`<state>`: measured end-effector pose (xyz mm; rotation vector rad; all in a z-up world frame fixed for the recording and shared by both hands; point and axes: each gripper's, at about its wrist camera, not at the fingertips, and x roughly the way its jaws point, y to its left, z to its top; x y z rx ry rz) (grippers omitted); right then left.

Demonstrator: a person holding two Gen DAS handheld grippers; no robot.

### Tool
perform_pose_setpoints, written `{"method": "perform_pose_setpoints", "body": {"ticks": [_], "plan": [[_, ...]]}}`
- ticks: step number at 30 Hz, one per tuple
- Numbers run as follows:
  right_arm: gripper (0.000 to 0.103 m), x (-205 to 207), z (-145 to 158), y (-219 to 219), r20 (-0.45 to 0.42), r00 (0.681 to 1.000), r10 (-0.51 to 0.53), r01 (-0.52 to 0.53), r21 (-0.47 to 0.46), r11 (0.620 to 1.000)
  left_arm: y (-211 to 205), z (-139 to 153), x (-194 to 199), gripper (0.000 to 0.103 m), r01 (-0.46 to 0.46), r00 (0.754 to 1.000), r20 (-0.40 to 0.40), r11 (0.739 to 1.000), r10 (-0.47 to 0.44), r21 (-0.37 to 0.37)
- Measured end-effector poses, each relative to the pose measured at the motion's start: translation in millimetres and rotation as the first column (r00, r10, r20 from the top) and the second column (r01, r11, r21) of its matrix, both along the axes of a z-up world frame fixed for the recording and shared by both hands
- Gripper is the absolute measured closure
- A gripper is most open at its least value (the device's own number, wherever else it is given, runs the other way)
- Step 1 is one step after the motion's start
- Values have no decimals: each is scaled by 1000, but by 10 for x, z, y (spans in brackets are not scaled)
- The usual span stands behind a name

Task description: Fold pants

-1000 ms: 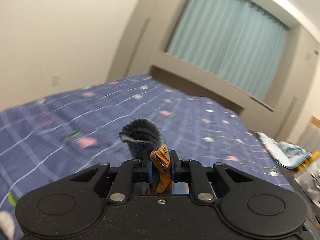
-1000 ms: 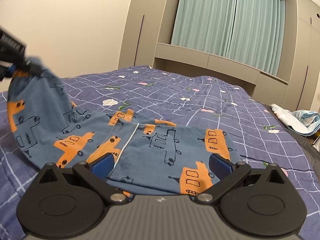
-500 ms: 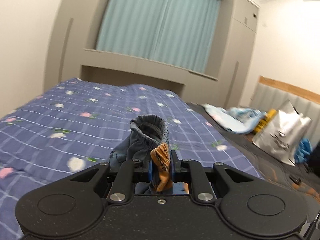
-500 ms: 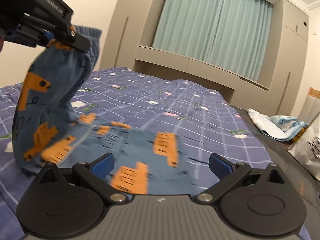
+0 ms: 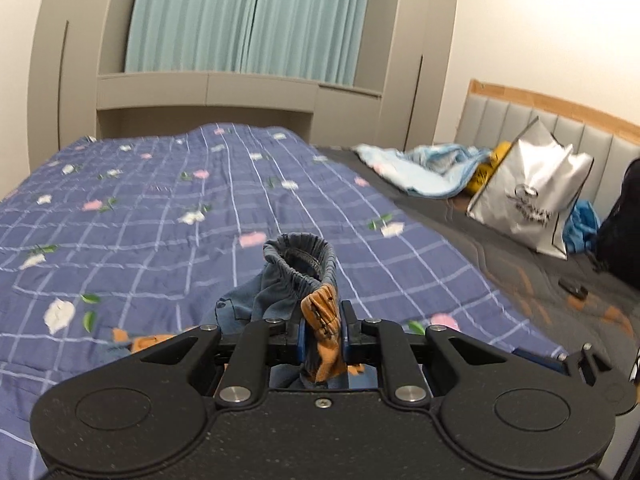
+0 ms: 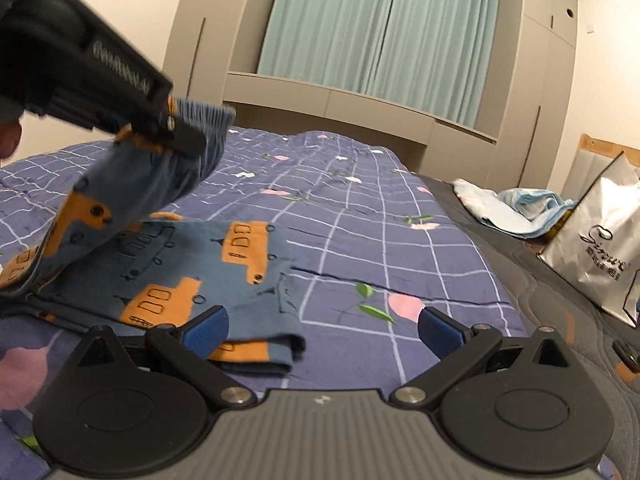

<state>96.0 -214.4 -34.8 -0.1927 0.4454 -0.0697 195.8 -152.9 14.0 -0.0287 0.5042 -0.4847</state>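
Observation:
The pants (image 6: 168,276) are blue with orange vehicle prints and lie on the bed's purple checked quilt (image 6: 360,216). My left gripper (image 5: 322,334) is shut on the elastic waistband (image 5: 304,260) and holds it above the quilt; it also shows in the right wrist view (image 6: 176,128), carrying the waist end over the flat leg part. My right gripper (image 6: 322,326) is open and empty, low over the quilt, with its left fingertip (image 6: 206,328) above the pants' hem.
A white shopping bag (image 5: 528,192) and a light blue cloth (image 5: 424,164) lie on the dark mattress cover to the right. A grey headboard (image 5: 560,136) stands behind them. Curtains and a cabinet are beyond the bed's far end.
My left gripper has lifted the waistband and swung it rightward over the legs. My right gripper stayed open and shifted right along the hem.

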Motion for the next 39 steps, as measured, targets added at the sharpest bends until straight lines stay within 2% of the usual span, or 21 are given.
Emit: {"method": "perform_pose_setpoints", "body": {"ticks": [5, 9, 11, 12, 14, 17, 19, 23, 28, 31, 34, 39], "plan": [[0, -4, -22, -47, -13, 999, -33, 33, 6, 999, 33, -143, 82, 72, 15, 997, -81, 997, -21, -78], [0, -13, -28, -70, -17, 998, -57, 57, 4, 998, 70, -186, 66, 60, -1, 996, -89, 997, -7, -82], [0, -20, -31, -78, -24, 997, -69, 69, -3, 998, 143, -177, 19, 41, -9, 996, -88, 995, 1, -96], [0, -23, -33, -86, -27, 997, -73, 73, -2, 997, 189, -180, -18, 36, -18, 997, -82, 995, 10, -98], [0, -41, -22, -110, -28, 996, -80, 81, 10, 997, 289, -201, -114, 24, -27, 998, -67, 996, 22, -85], [0, -57, 13, -170, -18, 997, -68, 69, 48, 996, 436, -275, -267, 12, -23, 998, -57, 999, 20, -42], [0, -54, 37, -209, -17, 999, -44, 45, 79, 996, 503, -340, -377, 8, -30, 999, -41, 1000, 30, 1], [0, 46, 86, -266, -36, 999, 21, -16, 145, 989, 567, -472, -553, 7, -44, 999, -5, 995, 45, 90], [0, 279, 251, -359, -41, 992, 120, -103, 291, 951, 539, -517, -725, 8, -24, 998, 59, 988, 15, 152], [0, 466, 334, -370, -45, 983, 177, -151, 345, 926, 467, -538, -800, 16, 1, 996, 90, 982, -18, 190], [1, 664, 365, -350, -55, 972, 228, -190, 382, 904, 410, -565, -799, 31, 30, 996, 75, 979, -46, 200], [16, 902, 356, -291, -75, 958, 278, -224, 412, 883, 386, -593, -754, 46, 53, 997, 42, 979, -63, 197]]}}
